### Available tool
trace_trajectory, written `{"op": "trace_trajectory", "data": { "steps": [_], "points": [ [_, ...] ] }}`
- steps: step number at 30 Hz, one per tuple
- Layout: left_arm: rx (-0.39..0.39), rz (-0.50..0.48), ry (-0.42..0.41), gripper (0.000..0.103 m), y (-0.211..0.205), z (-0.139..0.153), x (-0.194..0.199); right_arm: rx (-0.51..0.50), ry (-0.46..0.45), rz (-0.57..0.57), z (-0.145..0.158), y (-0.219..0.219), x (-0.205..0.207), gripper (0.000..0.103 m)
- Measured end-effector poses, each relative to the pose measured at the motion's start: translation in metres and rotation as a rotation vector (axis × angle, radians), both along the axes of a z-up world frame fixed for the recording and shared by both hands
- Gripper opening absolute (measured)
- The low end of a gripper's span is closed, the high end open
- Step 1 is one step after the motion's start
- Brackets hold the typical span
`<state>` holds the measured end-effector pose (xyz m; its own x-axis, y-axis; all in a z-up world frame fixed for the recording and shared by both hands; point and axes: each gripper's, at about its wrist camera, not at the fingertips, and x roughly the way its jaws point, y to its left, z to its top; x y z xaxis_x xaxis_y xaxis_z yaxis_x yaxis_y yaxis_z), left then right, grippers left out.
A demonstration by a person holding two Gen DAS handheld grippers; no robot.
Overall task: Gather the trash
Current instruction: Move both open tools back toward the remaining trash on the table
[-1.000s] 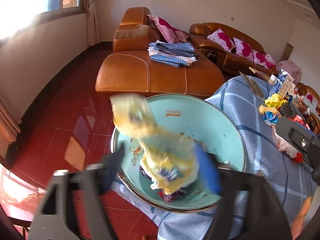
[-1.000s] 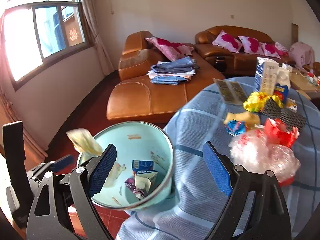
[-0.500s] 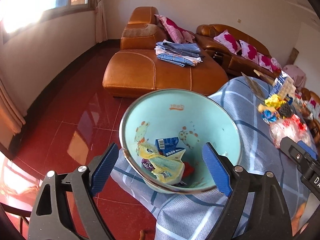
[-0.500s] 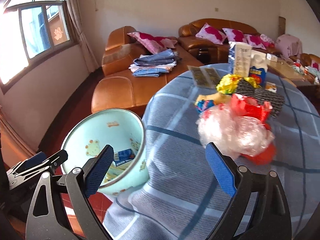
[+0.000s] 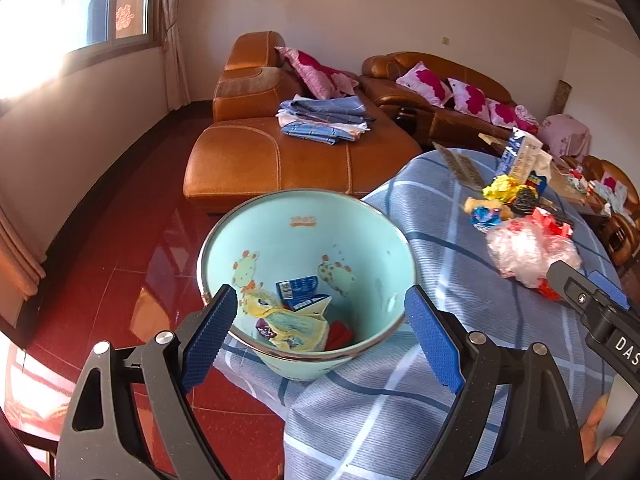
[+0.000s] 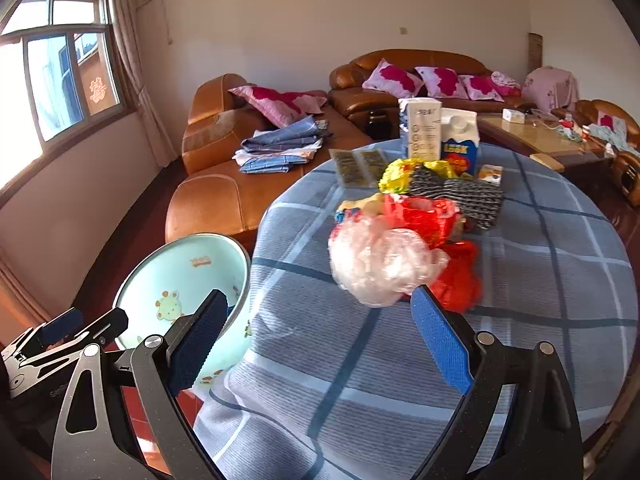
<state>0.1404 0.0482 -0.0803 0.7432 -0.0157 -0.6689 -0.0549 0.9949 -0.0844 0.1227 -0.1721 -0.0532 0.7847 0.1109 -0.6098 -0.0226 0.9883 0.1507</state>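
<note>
So both my jaws are spread wide right now and nothing is in either of them. My left gripper (image 5: 318,330) hangs right over the mint-green trash bin (image 5: 372,236), the one with little cartoon animals on the inside wall. The bin sits just beside the edge of the round worktop (image 6: 540,288), which is covered in a blue plaid cloth, and the cloth drapes down against the bin's side. Down in the bottom of the bin there's a blue and white carton (image 5: 302,292), a yellow wrapper (image 5: 292,326) and something red (image 5: 340,334) tucked next to it.

My right gripper (image 6: 318,334) is over the worktop, pointed at the pile of trash. Nearest to it is a crumpled clear plastic bag (image 6: 380,260), almost touching the tip of my right-hand finger, with a red plastic bag (image 6: 424,214) bunched against it from behind. Past those are a yellow foil wrapper (image 6: 400,174), a black and white patterned pouch (image 6: 460,196), a tall white carton (image 6: 424,128) and a blue milk carton (image 6: 460,142) standing side by side at the far edge.

Brown leather sofa (image 5: 256,160) behind the bin, folded blue clothes (image 5: 324,120) lying on it.
</note>
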Motion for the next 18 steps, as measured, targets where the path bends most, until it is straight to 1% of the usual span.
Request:
{"op": "trace_trajectory", "data": {
  "steps": [9,18],
  "points": [
    [0.029,-0.063,-0.025,0.084,-0.033,0.01,-0.01,0.018,-0.012,-0.052,0.005,-0.029,-0.014,0.091],
    [0.05,-0.118,-0.034,0.084,-0.063,0.014,-0.017,0.032,-0.023,-0.111,0.008,-0.06,-0.028,0.091]
  ]
}}
